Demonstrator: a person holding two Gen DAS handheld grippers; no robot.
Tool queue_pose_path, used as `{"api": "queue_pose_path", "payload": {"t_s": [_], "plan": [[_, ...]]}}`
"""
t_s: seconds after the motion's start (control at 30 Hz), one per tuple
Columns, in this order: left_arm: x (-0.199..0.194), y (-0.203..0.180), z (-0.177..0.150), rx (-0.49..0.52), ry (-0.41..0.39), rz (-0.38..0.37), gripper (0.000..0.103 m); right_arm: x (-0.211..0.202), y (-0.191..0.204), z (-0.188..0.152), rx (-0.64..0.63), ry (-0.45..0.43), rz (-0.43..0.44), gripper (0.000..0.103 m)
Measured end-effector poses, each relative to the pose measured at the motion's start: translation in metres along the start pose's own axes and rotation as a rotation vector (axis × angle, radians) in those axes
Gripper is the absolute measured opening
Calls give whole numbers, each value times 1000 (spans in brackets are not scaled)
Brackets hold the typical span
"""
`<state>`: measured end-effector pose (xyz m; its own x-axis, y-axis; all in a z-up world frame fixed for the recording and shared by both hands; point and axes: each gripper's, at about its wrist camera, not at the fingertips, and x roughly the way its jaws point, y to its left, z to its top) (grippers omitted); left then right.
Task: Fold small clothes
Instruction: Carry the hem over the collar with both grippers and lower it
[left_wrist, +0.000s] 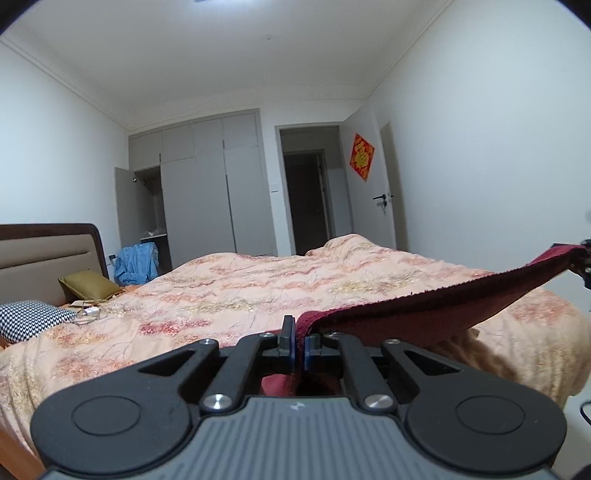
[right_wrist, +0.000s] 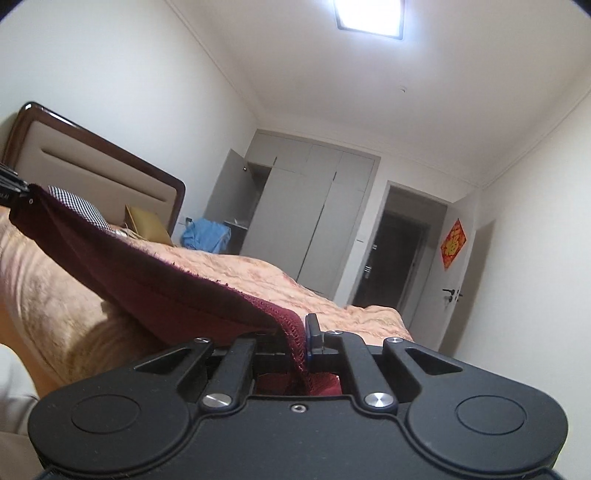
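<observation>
Dark red knitted cloth (left_wrist: 424, 306), a small garment with a ribbed hem, is stretched in the air above a bed, held at both ends. On the left wrist view, the left gripper (left_wrist: 300, 341), black with blue-edged pads, is clenched on one corner of the cloth, which bunches between its fingers and hangs down behind them. From there the cloth runs as a taut band up and to the right, to the other gripper at the picture's edge. On the right wrist view, the right gripper (right_wrist: 301, 338) is likewise clamped on the opposite corner of the cloth (right_wrist: 147, 273), and the fabric runs up and left to the left gripper (right_wrist: 14, 188) at the frame's edge.

Below the cloth lies a peach floral quilted bedspread (left_wrist: 240, 291) covering the bed. Near the brown padded headboard (left_wrist: 44, 254) rest a black-and-white patterned pillow (left_wrist: 29, 319) and an olive-gold cushion (left_wrist: 88, 288). Beyond the bed stand a grey wardrobe (left_wrist: 207, 192) with one door open, a heap of blue fabric (left_wrist: 136, 264), and an open white door bearing a red and gold diamond decoration (left_wrist: 362, 157).
</observation>
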<state>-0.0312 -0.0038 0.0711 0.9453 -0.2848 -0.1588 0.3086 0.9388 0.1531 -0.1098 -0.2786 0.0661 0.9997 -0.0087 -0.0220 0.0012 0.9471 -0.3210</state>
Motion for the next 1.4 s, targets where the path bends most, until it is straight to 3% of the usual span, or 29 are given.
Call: {"api": "queue_pose_path", "payload": {"t_s": [0.13, 0.3, 0.47, 0.77, 1.07, 1.4], "plan": [[-2, 2, 8, -5, 15, -13, 4, 7, -2, 4, 28, -4, 14, 7], [31, 13, 26, -24, 47, -7, 4, 38, -3, 11, 9, -7, -1, 7], [81, 25, 51, -37, 97, 13, 5, 95, -17, 16, -13, -18, -2, 8], [203, 41, 72, -38, 171, 9, 5, 218, -47, 10, 135, 82, 34, 9], [335, 69, 35, -142, 358, 12, 5, 326, -35, -23, 145, 236, 70, 10], [400, 77, -18, -201, 479, 8, 5, 384, -26, -62, 169, 358, 110, 12]]}}
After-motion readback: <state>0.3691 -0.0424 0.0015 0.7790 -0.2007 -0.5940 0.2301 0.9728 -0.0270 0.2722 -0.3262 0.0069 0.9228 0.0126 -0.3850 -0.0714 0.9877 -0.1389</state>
